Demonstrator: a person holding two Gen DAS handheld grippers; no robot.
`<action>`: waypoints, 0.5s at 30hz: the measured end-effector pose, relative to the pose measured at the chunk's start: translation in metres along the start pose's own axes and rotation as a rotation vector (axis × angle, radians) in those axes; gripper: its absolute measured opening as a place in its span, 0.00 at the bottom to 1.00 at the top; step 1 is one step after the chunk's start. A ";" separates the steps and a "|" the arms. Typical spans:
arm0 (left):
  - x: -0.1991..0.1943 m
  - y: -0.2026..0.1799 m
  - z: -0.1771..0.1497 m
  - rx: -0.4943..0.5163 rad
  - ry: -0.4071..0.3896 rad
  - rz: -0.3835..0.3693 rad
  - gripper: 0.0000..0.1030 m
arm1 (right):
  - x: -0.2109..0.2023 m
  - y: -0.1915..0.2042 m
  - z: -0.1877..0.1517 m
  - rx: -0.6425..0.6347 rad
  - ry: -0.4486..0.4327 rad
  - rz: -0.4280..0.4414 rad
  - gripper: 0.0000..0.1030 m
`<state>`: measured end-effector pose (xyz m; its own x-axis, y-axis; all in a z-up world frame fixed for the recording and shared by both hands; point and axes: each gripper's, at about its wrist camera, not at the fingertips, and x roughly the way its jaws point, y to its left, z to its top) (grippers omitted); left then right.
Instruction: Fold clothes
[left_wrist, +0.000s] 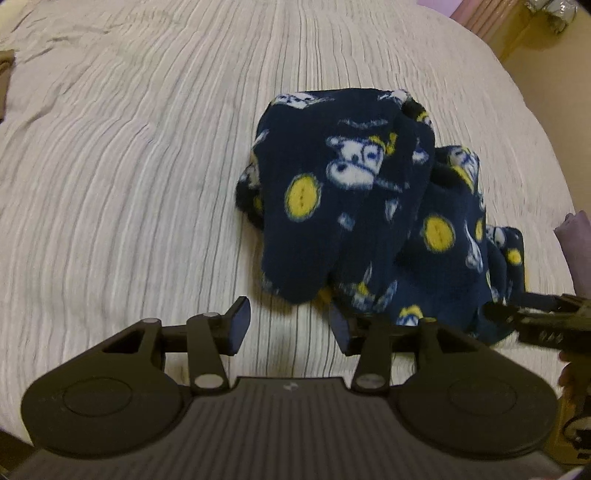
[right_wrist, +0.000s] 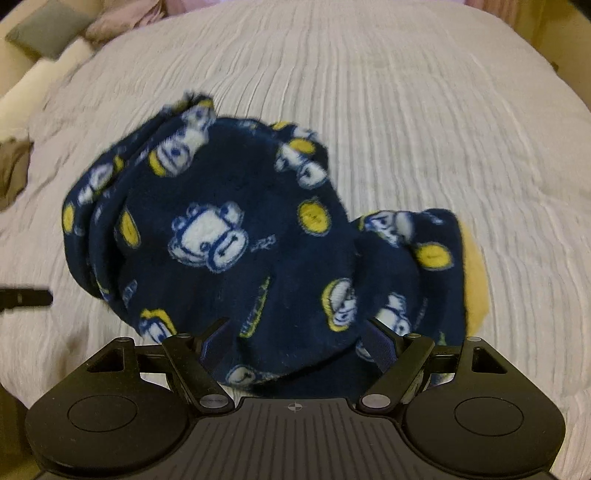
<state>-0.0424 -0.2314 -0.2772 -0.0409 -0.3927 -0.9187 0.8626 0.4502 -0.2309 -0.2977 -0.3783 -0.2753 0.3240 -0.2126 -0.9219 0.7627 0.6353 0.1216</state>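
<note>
Both rigs look the same: the left gripper (left_wrist: 288, 326) and right gripper (right_wrist: 295, 341) are matte black plastic with ribbed bodies, round side discs, silver pivot screws and navy pads.

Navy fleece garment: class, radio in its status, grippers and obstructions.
Left gripper open, over bedspread. Right gripper open, straddling navy fleece garment, bunched, unfolded. Nothing blocking.

One navy fleece garment (right_wrist: 236, 236) with monkey print, bunched mid-bed. One ribbed white bedspread (left_wrist: 147, 147). Two grippers: left (left_wrist: 288, 328), right (right_wrist: 295, 347). One grey cushion (right_wrist: 48, 33) at far-left corner.
</note>
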 end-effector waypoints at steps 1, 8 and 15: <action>0.005 0.000 0.002 0.000 -0.004 -0.008 0.41 | 0.005 0.003 0.001 -0.009 -0.003 0.004 0.78; 0.040 -0.002 0.020 0.023 -0.022 -0.065 0.14 | 0.029 0.024 0.012 -0.064 -0.055 0.045 0.77; 0.007 0.006 0.058 0.080 -0.139 -0.069 0.02 | 0.009 0.011 0.021 0.063 -0.095 0.120 0.01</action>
<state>-0.0087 -0.2781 -0.2662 -0.0355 -0.5302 -0.8471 0.8977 0.3556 -0.2602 -0.2742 -0.3888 -0.2745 0.4645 -0.2093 -0.8605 0.7476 0.6136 0.2543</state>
